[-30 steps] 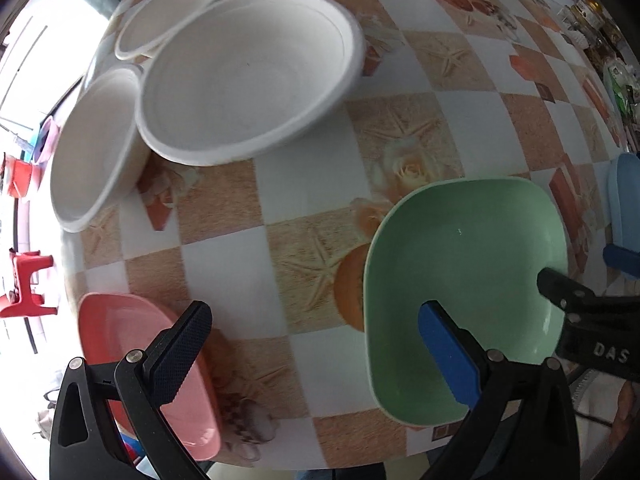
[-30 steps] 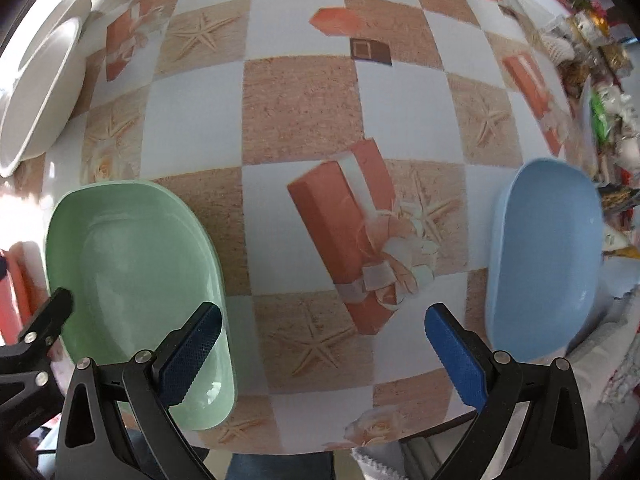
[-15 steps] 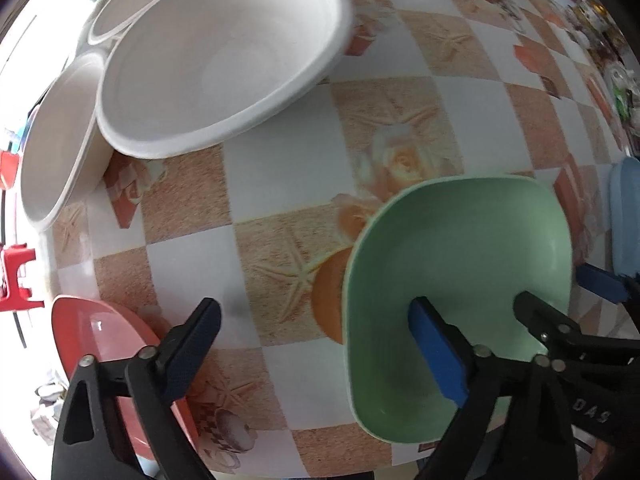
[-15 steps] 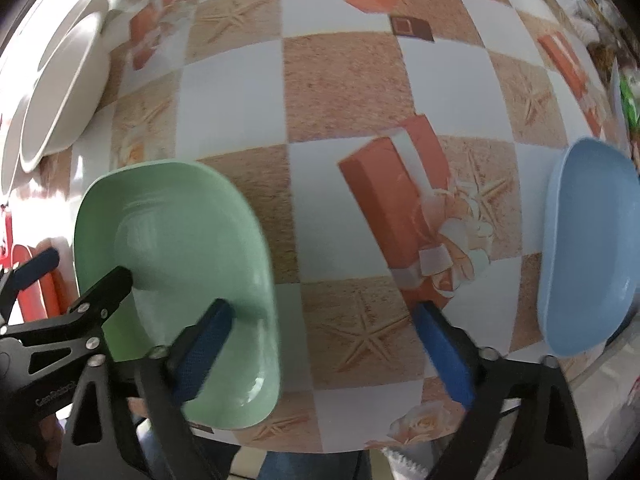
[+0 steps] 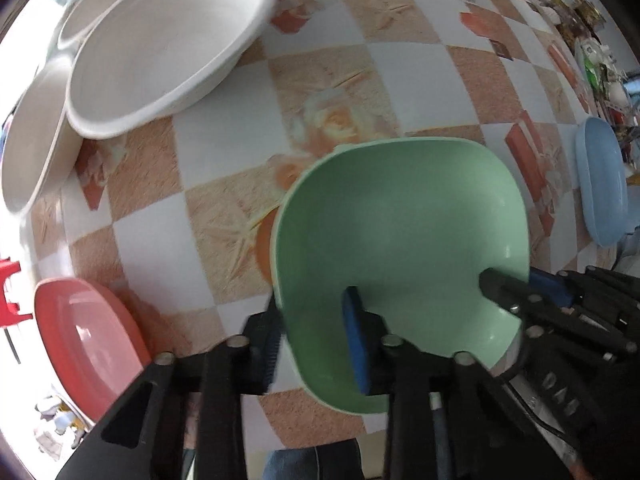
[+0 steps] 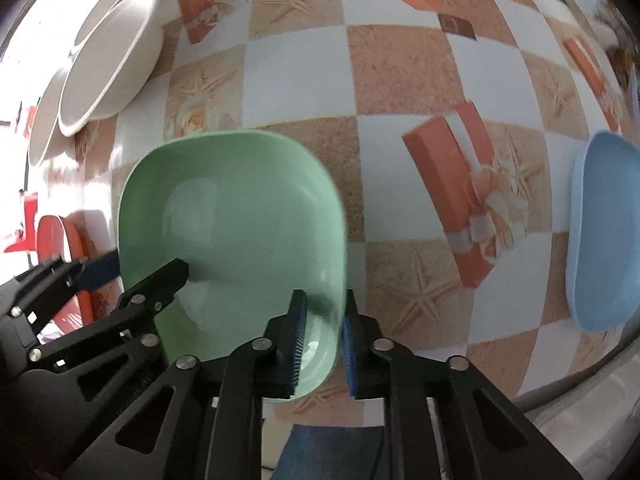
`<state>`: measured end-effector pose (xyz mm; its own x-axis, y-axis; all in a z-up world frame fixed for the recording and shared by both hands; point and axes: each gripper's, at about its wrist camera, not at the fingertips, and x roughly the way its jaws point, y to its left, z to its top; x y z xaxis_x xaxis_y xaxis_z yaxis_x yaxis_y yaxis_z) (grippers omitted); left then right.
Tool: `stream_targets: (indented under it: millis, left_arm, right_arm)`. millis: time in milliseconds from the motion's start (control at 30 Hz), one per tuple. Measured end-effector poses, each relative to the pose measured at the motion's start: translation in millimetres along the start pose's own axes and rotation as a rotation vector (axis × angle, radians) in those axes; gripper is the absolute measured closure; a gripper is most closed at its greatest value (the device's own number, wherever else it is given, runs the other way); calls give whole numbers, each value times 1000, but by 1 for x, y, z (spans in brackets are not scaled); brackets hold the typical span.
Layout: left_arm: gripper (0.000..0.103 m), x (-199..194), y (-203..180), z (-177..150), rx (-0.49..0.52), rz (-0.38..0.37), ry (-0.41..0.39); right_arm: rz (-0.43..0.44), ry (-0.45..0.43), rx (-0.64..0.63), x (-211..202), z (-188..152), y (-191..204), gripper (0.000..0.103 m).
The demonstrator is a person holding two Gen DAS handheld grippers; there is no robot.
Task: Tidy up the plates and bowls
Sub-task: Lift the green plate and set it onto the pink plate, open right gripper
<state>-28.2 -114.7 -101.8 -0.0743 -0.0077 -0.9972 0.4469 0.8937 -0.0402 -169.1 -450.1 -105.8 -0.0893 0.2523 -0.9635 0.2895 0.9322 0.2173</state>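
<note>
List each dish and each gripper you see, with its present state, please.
green dish: upright, gripped at both near edges.
left gripper: shut on the dish's left wall.
right gripper: shut on the dish's right wall.
red dish: upright on the table, untouched.
blue dish: upright on the table, untouched.
white bowls: empty, overlapping one another, leaning.

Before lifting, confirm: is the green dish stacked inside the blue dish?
No: the green dish sits apart on the tablecloth, the blue dish off to its side.
</note>
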Motion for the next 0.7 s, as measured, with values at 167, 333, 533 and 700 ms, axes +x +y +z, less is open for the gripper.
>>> stream_targets:
  millis: [167,333,533,700]
  left_arm:
    - [76,-6,8,-11,1,30,4]
    - [76,-26,15,-27,-2,54,-21]
    - [76,-50,17,-42,-45,104,-58]
    - [76,-61,15,-59,-103,148,-74]
  right_arm:
    - [13,9,-44,-9,-1,14,87]
    - [45,31,-74,-19,9,53,87]
    - [76,54,-153,-22,11,109,87]
    - [108,82,-237,-21,7,160,87]
